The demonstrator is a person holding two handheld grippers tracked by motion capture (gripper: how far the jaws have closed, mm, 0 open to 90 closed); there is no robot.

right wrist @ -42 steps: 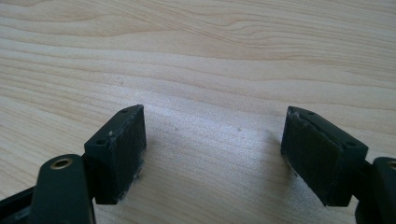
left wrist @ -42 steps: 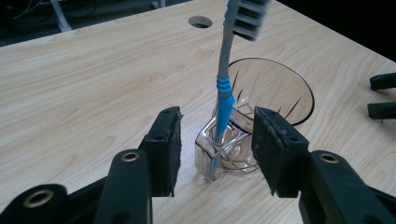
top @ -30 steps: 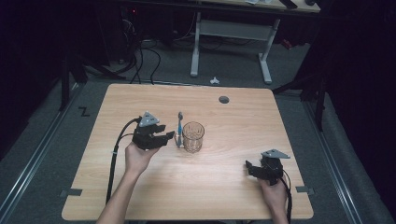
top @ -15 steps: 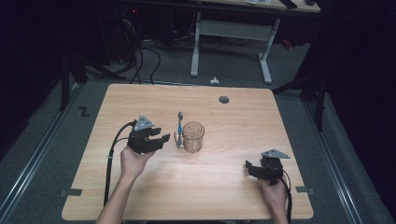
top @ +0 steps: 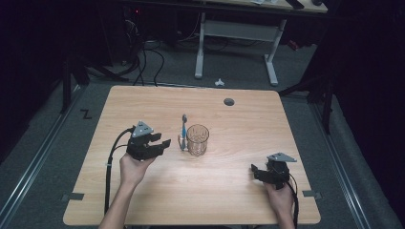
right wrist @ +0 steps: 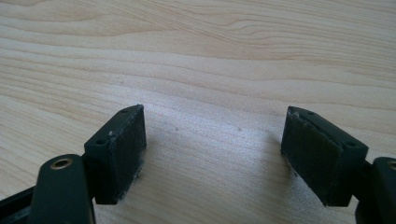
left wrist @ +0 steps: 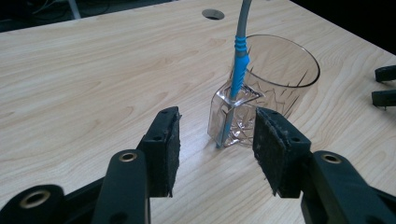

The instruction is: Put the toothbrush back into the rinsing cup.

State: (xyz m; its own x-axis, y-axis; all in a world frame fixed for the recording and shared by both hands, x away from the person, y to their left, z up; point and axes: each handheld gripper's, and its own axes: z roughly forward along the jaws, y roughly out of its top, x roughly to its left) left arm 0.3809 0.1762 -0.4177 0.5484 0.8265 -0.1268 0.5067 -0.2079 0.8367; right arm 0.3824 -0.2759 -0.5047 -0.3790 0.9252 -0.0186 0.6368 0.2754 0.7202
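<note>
A clear cut-glass mug (top: 197, 140) (left wrist: 275, 84) stands upright near the middle of the wooden table (top: 143, 105). A blue and grey toothbrush (top: 183, 128) (left wrist: 238, 70) stands in the square loop of the mug's handle (left wrist: 232, 119), brush end up. My left gripper (top: 160, 144) (left wrist: 215, 149) is open just left of the handle, its jaws apart on either side of the handle's line but short of it. My right gripper (top: 254, 170) (right wrist: 212, 149) rests open near the table's front right, with bare wood between its jaws.
A round cable hole (top: 229, 101) (left wrist: 213, 14) sits at the table's far side. Beyond the table stand a white desk frame (top: 234, 33) and loose cables (top: 143, 57) on the dark floor. The right gripper's jaw tips (left wrist: 385, 84) show at the left gripper view's right edge.
My left gripper has drawn back a little to the left, away from the mug's handle. The right gripper has stayed where it was.
</note>
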